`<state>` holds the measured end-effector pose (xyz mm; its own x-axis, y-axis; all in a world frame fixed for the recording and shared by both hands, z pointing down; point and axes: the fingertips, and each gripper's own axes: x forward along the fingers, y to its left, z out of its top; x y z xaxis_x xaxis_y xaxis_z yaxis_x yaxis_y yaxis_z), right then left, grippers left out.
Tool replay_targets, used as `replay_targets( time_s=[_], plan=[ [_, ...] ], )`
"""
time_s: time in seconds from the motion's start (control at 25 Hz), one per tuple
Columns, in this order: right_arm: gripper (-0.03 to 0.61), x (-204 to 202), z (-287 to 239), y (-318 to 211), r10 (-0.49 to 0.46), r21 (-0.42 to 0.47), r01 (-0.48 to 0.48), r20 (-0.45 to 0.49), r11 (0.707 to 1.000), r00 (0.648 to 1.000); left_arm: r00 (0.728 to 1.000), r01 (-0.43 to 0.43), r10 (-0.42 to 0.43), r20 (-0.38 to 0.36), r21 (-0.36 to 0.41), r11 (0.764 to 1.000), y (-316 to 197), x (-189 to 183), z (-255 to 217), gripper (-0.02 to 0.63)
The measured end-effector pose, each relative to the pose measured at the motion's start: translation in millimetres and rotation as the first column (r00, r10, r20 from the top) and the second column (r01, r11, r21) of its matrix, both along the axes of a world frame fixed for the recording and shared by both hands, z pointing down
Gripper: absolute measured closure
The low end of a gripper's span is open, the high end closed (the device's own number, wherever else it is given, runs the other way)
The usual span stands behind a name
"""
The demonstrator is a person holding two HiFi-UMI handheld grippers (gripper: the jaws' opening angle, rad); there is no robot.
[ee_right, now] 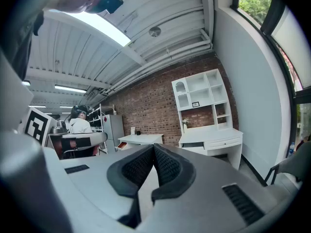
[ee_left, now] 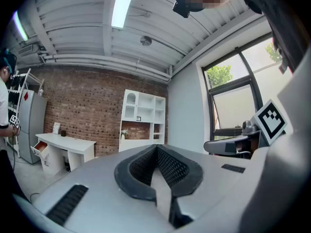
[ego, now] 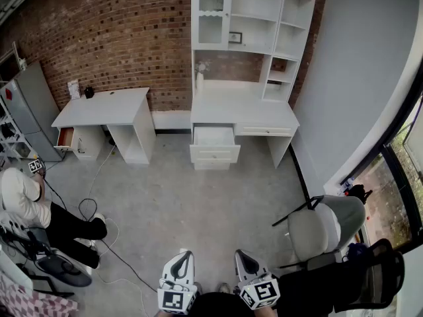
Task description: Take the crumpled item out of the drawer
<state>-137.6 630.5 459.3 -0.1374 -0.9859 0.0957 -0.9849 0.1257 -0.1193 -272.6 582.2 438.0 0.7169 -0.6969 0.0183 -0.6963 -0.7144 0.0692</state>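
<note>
Across the room, a white desk with a hutch stands against the brick wall, and its upper left drawer is pulled open. The same desk shows in the left gripper view and in the right gripper view. No crumpled item can be made out from here. Both grippers are held low at the bottom of the head view, far from the desk. My left gripper is shut with nothing between its pads. My right gripper is shut and empty too.
A second white desk at the left has a small drawer open. A person sits at the far left near cables on the floor. A grey chair and a black chair stand at the right.
</note>
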Motion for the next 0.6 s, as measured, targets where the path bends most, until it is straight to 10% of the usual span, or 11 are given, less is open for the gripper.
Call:
replay_targets(
  time_s=[0.6],
  plan=[
    [0.565, -19.1, -4.2, -10.5, 0.019, -0.009, -0.018, 0.022, 1.0, 1.0, 1.0, -0.024, 0.024, 0.013, -0.013, 1.0, -8.3, -19.0, 4.8, 0.589]
  ],
)
